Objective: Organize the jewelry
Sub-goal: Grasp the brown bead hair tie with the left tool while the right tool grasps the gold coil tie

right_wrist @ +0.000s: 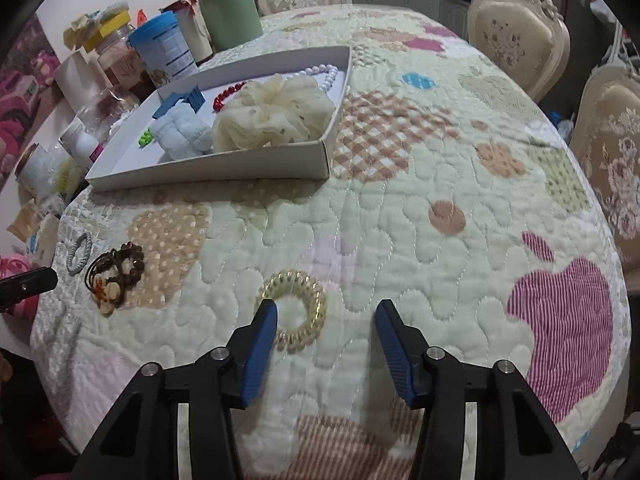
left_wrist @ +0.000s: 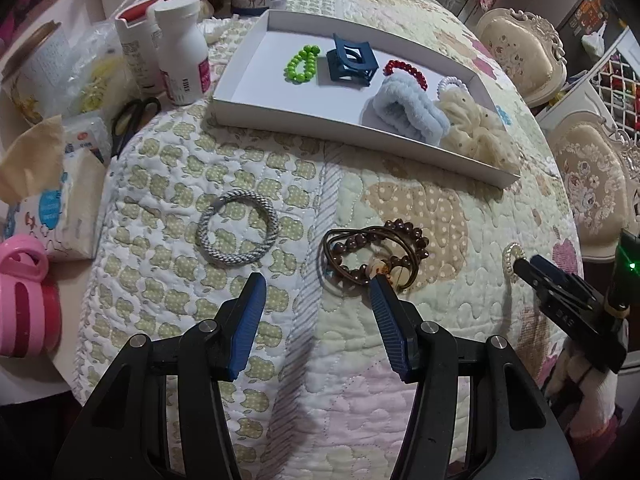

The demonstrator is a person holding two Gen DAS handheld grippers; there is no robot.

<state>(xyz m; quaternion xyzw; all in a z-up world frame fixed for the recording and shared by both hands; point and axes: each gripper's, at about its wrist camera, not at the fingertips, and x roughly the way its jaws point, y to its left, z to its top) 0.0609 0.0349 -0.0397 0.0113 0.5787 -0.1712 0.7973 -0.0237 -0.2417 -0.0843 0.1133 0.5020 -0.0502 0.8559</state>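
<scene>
A white tray (left_wrist: 320, 132) at the back holds a green bead bracelet (left_wrist: 302, 63), a blue claw clip (left_wrist: 352, 62), a red bead bracelet (left_wrist: 406, 70), a pale blue scrunchie (left_wrist: 408, 110) and a cream scrunchie (left_wrist: 480, 128). On the quilt lie a grey braided hair tie (left_wrist: 238, 228) and a brown bead bracelet (left_wrist: 374, 252) tangled with brown ties. My left gripper (left_wrist: 317, 280) is open, its right fingertip at the bracelet's near edge. My right gripper (right_wrist: 326, 306) is open over a clear spiral hair tie (right_wrist: 316, 292). The left finger covers the tie's left side, and nothing is gripped.
White bottles (left_wrist: 184, 52), scissors (left_wrist: 136, 116), a tissue pack (left_wrist: 52, 208) and a pink claw clip (left_wrist: 20, 292) crowd the table's left edge. A green jug (right_wrist: 228, 4) stands behind the tray. Upholstered chairs (right_wrist: 516, 36) line the right side.
</scene>
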